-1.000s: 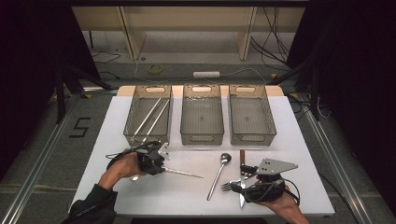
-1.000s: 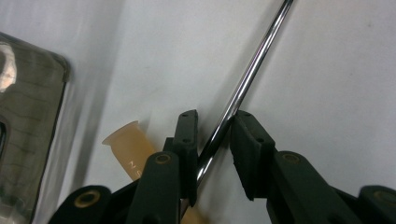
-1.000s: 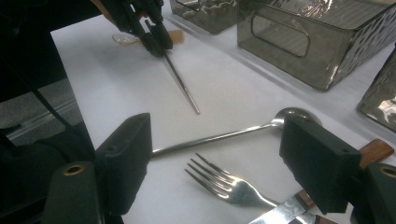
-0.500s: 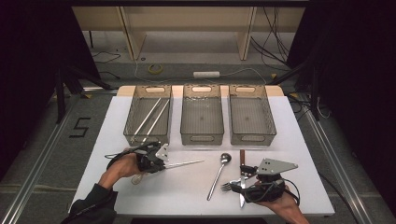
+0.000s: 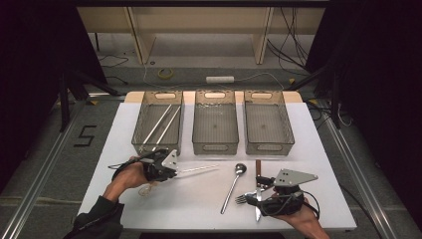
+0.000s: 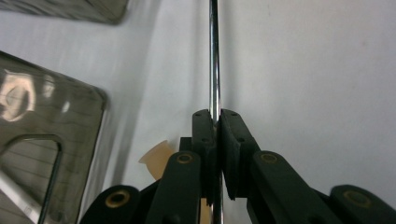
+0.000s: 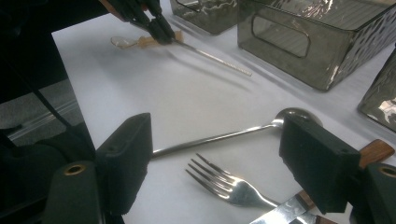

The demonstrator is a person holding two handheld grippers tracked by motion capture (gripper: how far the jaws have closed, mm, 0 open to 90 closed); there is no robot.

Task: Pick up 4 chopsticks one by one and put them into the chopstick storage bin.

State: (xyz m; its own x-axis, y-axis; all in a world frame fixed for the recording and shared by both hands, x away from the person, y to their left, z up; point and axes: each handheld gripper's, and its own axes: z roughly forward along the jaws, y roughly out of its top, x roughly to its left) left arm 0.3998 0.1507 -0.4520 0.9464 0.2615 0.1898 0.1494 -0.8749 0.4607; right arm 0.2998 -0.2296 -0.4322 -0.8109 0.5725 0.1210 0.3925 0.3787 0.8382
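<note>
Now clenched on metal chopstick [image 5: 196, 170], left gripper [image 5: 166, 167]; rod's long axis pointing toward three o'clock, left bin [image 5: 158, 124] at twelve; right gripper [image 5: 261, 191] released.

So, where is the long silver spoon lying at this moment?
In the high view the long silver spoon lies on the white table, right of centre, just left of the steel fork, its bowl pointing toward the middle smoky plastic bin.

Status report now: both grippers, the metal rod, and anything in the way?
Left gripper shut on metal rod, jaws just closed. Right gripper open above fork and spoon. Left bin close beside; path unobstructed.
</note>
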